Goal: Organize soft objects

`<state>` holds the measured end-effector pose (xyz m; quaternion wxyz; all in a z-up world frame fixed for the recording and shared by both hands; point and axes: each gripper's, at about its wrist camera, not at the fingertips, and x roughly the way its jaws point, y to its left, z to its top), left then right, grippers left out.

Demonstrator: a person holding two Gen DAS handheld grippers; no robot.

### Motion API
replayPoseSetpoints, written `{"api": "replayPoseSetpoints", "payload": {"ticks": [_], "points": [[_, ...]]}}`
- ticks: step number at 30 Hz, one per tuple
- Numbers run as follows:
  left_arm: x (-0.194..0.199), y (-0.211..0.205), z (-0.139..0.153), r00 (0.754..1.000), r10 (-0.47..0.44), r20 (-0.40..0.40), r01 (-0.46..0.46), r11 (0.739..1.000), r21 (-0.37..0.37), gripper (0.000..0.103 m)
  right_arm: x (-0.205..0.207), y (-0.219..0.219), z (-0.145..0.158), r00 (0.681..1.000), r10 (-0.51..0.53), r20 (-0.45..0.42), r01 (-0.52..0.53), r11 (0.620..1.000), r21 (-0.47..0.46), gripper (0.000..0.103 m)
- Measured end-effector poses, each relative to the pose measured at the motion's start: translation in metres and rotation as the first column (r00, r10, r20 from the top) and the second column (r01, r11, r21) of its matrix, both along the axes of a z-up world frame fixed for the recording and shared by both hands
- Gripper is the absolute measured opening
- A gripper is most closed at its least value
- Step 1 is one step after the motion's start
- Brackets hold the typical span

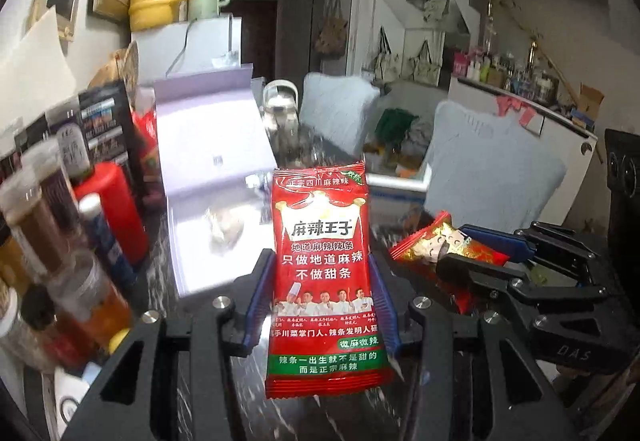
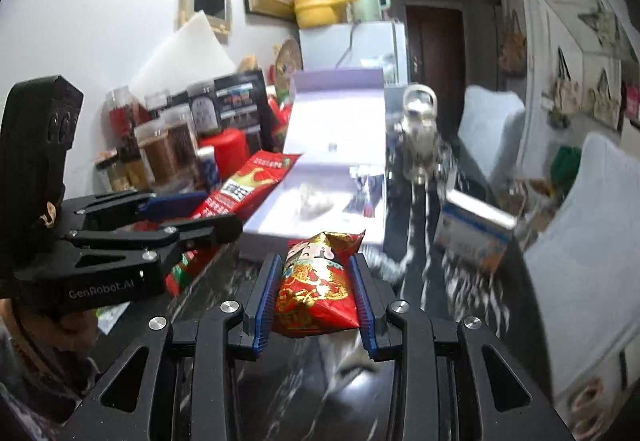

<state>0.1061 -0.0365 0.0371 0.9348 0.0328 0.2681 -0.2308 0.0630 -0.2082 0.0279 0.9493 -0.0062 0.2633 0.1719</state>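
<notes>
Spicy-strip packet (image 1: 326, 281) stands upright, clamped in your left gripper (image 1: 320, 277); your right gripper (image 2: 318, 281), angled downward at lower centre, pinches a red-gold snack pouch (image 2: 318, 285).

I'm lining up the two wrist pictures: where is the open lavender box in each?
Left wrist: the open lavender box sits left of centre, behind the left gripper.
Right wrist: the box is at centre, beyond the right gripper.
Shared landmark: the silver kettle just right of it.

Your snack packet (image 1: 326, 273) is red with white lettering, a row of white-coated chefs and a green band. Your smaller pouch (image 2: 318, 283) is red with gold patterning and a cartoon face. The box (image 2: 336, 121) is pale lilac, the worktop (image 2: 304, 381) black marbled white.
</notes>
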Motion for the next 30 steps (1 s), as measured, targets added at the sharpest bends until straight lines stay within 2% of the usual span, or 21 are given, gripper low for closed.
{"api": "replayPoseSetpoints", "payload": {"ticks": [7, 15, 16, 17, 19, 21, 24, 30], "points": [[0.029, 0.0, 0.03, 0.996, 0.014, 0.088, -0.011, 0.999, -0.035, 0.046, 0.029, 0.001, 0.04, 0.995, 0.034, 0.09, -0.033, 0.999, -0.011, 0.035], [0.078, 0.001, 0.049, 0.992, 0.015, 0.122, -0.002, 0.994, -0.105, 0.046, 0.075, 0.015, 0.071, 0.982, 0.08, 0.172, -0.08, 0.997, -0.009, 0.034], [0.084, 0.001, 0.051, 0.992, 0.018, 0.125, -0.004, 0.994, -0.108, 0.046, 0.08, 0.016, 0.073, 0.981, 0.081, 0.177, -0.081, 0.997, -0.01, 0.03], [0.092, 0.002, 0.052, 0.991, 0.024, 0.131, -0.01, 0.994, -0.11, 0.046, 0.088, 0.017, 0.076, 0.98, 0.082, 0.181, -0.081, 0.997, -0.012, 0.005], [0.103, 0.001, 0.052, 0.99, 0.035, 0.138, -0.021, 0.995, -0.102, 0.046, 0.104, 0.016, 0.077, 0.981, 0.075, 0.181, -0.076, 0.997, -0.001, 0.004], [0.118, 0.001, 0.046, 0.99, 0.059, 0.125, -0.049, 0.995, -0.082, 0.046, 0.126, 0.019, 0.071, 0.985, 0.096, 0.142, -0.098, 0.995, 0.007, 0.004], [0.137, 0.004, 0.033, 0.994, 0.076, 0.081, -0.071, 0.995, -0.067, 0.046, 0.162, 0.022, 0.046, 0.991, 0.128, 0.032, -0.13, 0.99, 0.06, 0.004], [0.151, 0.004, 0.008, 0.996, 0.082, 0.025, -0.082, 0.997, 0.01, 0.046, 0.186, 0.021, 0.01, 0.994, 0.102, -0.039, -0.102, 0.995, 0.014, 0.004]]}}
